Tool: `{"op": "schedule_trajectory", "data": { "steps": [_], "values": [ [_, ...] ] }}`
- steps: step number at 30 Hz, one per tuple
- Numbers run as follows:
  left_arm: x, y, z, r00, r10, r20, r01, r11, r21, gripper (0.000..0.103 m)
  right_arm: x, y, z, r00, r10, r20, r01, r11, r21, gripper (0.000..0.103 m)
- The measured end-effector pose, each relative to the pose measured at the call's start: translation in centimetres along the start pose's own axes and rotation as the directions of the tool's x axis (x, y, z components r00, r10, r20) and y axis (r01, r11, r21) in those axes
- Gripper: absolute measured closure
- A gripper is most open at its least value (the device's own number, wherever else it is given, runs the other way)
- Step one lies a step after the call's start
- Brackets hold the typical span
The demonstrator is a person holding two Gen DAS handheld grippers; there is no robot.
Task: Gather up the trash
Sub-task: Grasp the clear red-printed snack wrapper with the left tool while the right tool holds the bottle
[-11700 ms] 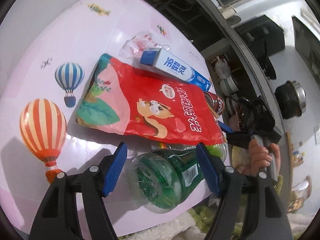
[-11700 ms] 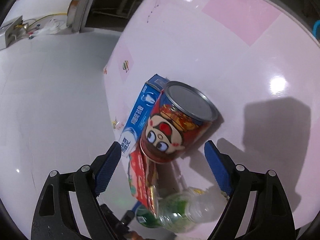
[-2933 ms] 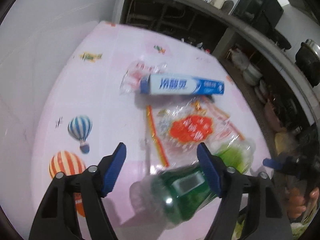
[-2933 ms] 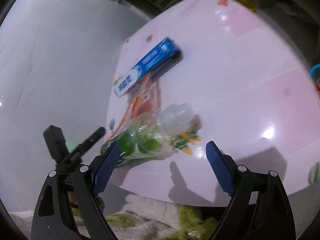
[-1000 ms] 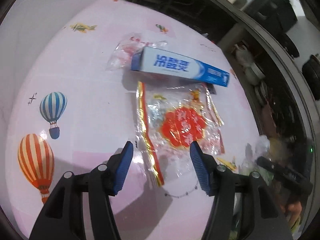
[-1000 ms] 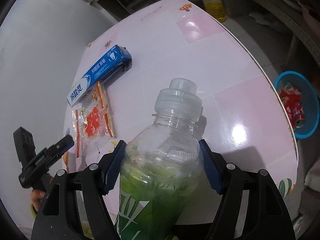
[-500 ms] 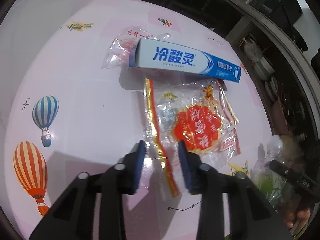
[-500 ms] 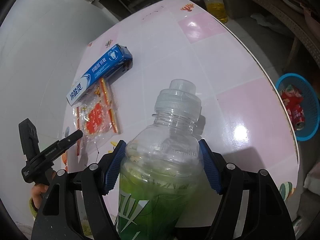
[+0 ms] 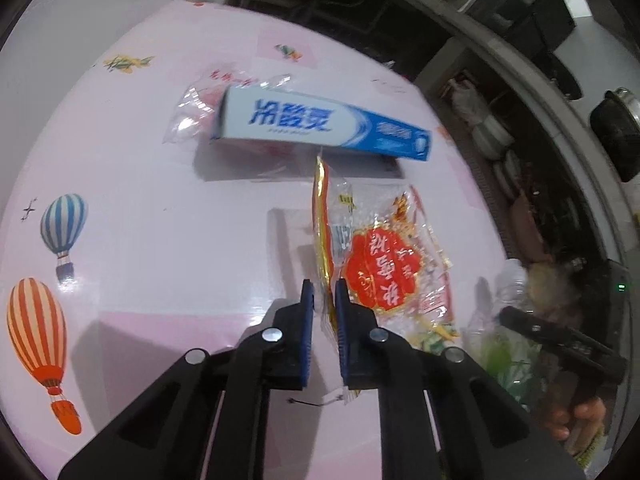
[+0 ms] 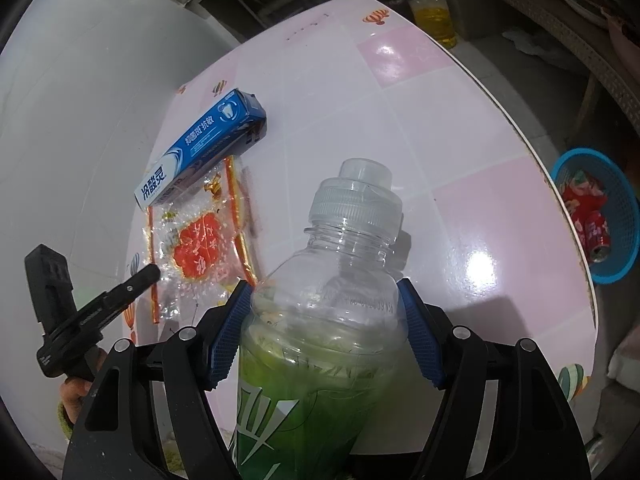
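A clear snack wrapper with a red label and gold edges lies on the pink table. My left gripper is closing, its blue pads pinching the wrapper's gold left edge, which stands up between them. Beyond it lies a blue and white toothpaste box. My right gripper is shut on a clear bottle with a green label, held upright above the table's near edge. In the right wrist view the left gripper touches the wrapper below the box.
A small clear bag lies partly under the toothpaste box. On the floor right of the table stands a blue basket holding a red can and a red bag. A bottle of yellow oil stands beyond the far edge.
The left jaws have narrowed from wide apart to a pinch on the wrapper's gold edge, which now stands up. The right gripper and its bottle have not moved.
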State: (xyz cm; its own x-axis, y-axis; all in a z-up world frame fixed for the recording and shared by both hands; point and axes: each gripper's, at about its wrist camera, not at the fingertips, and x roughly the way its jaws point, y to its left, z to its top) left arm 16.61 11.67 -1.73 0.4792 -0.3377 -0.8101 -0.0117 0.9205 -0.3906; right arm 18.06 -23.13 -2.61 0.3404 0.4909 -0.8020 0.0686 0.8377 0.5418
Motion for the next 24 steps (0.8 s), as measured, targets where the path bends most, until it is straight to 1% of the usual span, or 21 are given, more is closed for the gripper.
{"op": "schedule_trajectory", "data": {
  "steps": [3, 8, 16, 19, 24],
  "values": [
    [-0.6, -0.7, 0.0, 0.998, -0.064, 0.013, 0.064, 0.998, 0.005, 0.097, -0.2, 0.0, 0.1, 1.0, -0.009, 0.006, 0.009, 1.0, -0.003, 0.035],
    [-1.4, -1.6, 0.5, 0.989, -0.143, 0.036, 0.143, 0.99, 0.01, 0.098, -0.6, -0.4, 0.2, 1.0, -0.02, 0.019, 0.02, 1.0, 0.008, 0.035],
    [-2.4, -2.6, 2.1, 0.971, -0.233, 0.056, 0.232, 0.973, 0.017, 0.098, -1.5, -0.9, 0.6, 0.999, -0.011, 0.048, 0.009, 0.999, 0.033, 0.035],
    [-2.8, -3.6, 3.0, 0.961, -0.268, 0.067, 0.266, 0.963, 0.034, 0.098, -2.1, -1.2, 0.6, 0.998, -0.007, 0.063, 0.004, 0.999, 0.04, 0.035],
    [-3.5, -5.2, 3.9, 0.948, -0.307, 0.084, 0.301, 0.951, 0.075, 0.098, -3.0, -1.7, 0.7, 0.996, 0.002, 0.088, -0.007, 0.998, 0.057, 0.035]
  ]
}}
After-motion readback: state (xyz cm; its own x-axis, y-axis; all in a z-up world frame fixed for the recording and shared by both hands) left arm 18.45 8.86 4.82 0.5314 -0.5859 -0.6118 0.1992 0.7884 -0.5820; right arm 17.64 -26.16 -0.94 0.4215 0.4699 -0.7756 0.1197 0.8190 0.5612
